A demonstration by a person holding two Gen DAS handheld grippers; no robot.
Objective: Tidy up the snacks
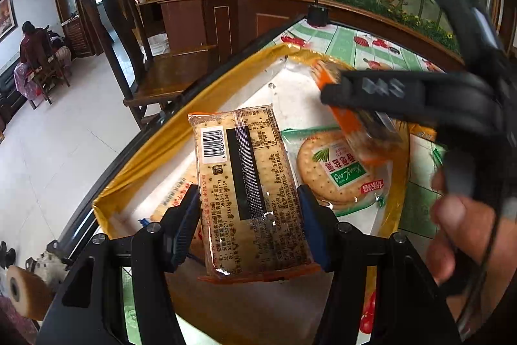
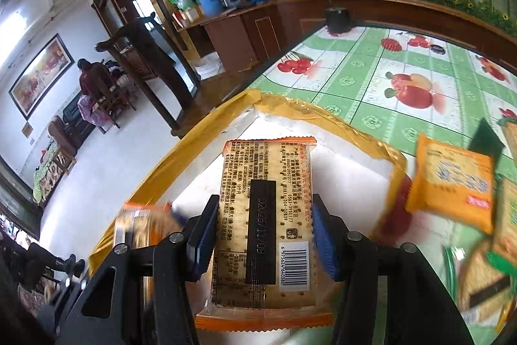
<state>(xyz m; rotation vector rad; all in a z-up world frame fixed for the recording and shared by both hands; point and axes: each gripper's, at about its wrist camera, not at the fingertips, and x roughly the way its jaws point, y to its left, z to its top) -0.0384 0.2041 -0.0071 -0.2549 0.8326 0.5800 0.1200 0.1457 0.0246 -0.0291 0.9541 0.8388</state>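
My left gripper (image 1: 247,209) is shut on an orange-edged cracker packet (image 1: 248,183), back side up, held over a white box with yellow taped rim (image 1: 142,170). My right gripper (image 2: 263,235) is shut on a like cracker packet (image 2: 263,215) over the same box (image 2: 323,115). In the left wrist view the right gripper (image 1: 355,105) with its packet (image 1: 362,131) hangs above a round-cracker packet with a green label (image 1: 336,173) lying in the box. Another packet (image 1: 174,193) lies in the box at the left.
The box stands on a table with a green fruit-print cloth (image 2: 404,76). An orange snack pack (image 2: 452,183) and more packets (image 2: 481,283) lie right of the box. A black cylinder (image 2: 337,18) stands at the table's far edge. A wooden chair (image 1: 155,76) stands beside the table.
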